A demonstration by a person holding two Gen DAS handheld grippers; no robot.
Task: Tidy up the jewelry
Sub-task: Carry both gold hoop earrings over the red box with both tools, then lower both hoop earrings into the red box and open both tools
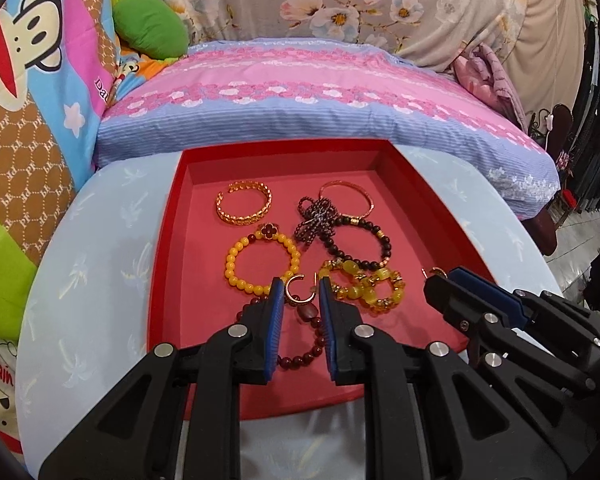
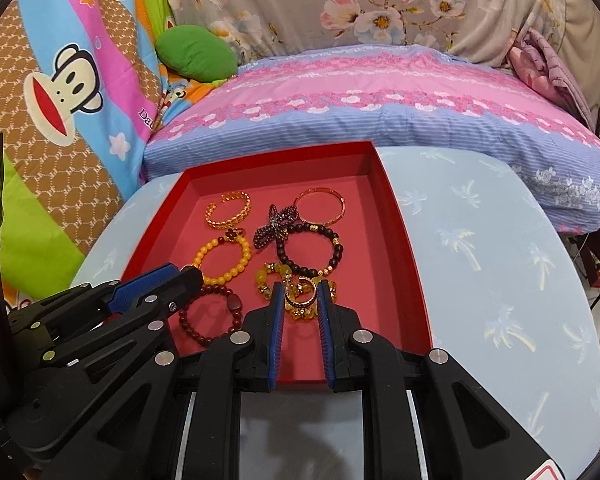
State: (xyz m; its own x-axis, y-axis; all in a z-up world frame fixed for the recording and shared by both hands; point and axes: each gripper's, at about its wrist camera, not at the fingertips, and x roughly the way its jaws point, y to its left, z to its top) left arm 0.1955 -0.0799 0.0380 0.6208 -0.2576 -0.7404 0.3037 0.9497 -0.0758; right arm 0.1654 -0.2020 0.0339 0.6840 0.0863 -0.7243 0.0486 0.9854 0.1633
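Note:
A red tray on the light blue table holds several bracelets: a gold cuff, a thin gold bangle, a dark bow piece, a dark bead bracelet, a yellow bead bracelet, an amber bracelet and a red bead bracelet. My left gripper is shut on a gold hoop earring above the tray. My right gripper is shut on another gold hoop earring over the amber bracelet.
The light blue table with a palm print carries the tray. A bed with a pink and purple cover lies behind it. A cartoon monkey blanket and a green cushion are at the left.

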